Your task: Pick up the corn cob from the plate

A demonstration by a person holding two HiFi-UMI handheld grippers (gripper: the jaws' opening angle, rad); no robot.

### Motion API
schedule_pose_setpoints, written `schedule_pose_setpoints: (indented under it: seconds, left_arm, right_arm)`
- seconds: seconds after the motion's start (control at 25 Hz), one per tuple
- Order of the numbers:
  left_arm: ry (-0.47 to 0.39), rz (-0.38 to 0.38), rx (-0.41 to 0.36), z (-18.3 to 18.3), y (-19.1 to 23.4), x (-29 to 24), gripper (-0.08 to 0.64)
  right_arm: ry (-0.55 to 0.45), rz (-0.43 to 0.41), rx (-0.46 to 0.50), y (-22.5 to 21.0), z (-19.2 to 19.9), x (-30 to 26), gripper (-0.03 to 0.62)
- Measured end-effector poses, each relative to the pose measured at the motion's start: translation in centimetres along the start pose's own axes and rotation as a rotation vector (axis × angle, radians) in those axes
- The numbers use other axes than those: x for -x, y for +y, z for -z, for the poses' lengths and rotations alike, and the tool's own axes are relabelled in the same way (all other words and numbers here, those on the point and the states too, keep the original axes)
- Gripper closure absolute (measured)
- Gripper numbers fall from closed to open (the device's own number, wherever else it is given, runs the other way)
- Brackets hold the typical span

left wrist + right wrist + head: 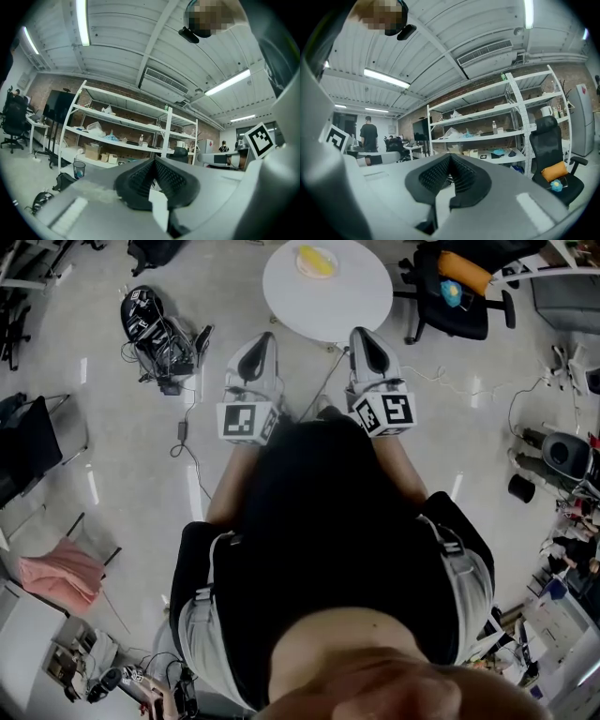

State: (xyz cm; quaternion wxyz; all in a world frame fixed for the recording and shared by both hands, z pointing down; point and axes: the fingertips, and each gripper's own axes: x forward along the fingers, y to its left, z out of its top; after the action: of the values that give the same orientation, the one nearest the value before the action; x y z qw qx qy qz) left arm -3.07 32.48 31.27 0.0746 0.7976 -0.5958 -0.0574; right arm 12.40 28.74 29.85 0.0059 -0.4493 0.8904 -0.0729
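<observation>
In the head view a yellow corn cob [317, 261] lies on a pale plate [301, 252] on a round white table [361, 296] at the top. My left gripper [263, 337] and right gripper [360, 333] are held side by side in front of the person's body. Both point level toward the table and stop short of its near edge. In the left gripper view the left gripper [154, 161] has its dark pads together with nothing between them. The right gripper [450, 157] looks the same in its own view. Neither gripper view shows the corn or the plate.
A black office chair [459, 287] with an orange cushion stands right of the table. A dark bag and cables [150, 320] lie on the floor at left, and a pink cloth [61, 577] lower left. White shelving [122, 136] fills the far wall. A person [369, 136] stands at a distance.
</observation>
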Motion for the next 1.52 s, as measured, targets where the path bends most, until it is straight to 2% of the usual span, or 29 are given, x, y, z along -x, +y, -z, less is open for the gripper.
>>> schedule_pose_setpoints:
  seconds: [0.4, 0.72, 1.0, 1.52]
  left_arm:
    - [-0.005, 0.040, 0.009, -0.4, 1.4, -0.3, 0.560]
    - [0.006, 0.044, 0.013, 0.5, 1.9, -2.6, 0.560]
    - [0.014, 0.046, 0.000, 0.5, 3.6, -7.2, 0.560]
    - [0.059, 0.050, -0.008, 0.5, 5.6, -18.8, 0.560]
  right_arm:
    - [0.007, 0.039, 0.021, 1.8, 0.5, -0.7, 0.584]
    - [0.006, 0.053, 0.006, -0.5, 1.1, -2.6, 0.584]
    - [0.001, 0.044, -0.006, -2.6, 1.1, -6.6, 0.583]
    - [0.030, 0.053, -0.024, -10.6, 0.8, -15.1, 0.584]
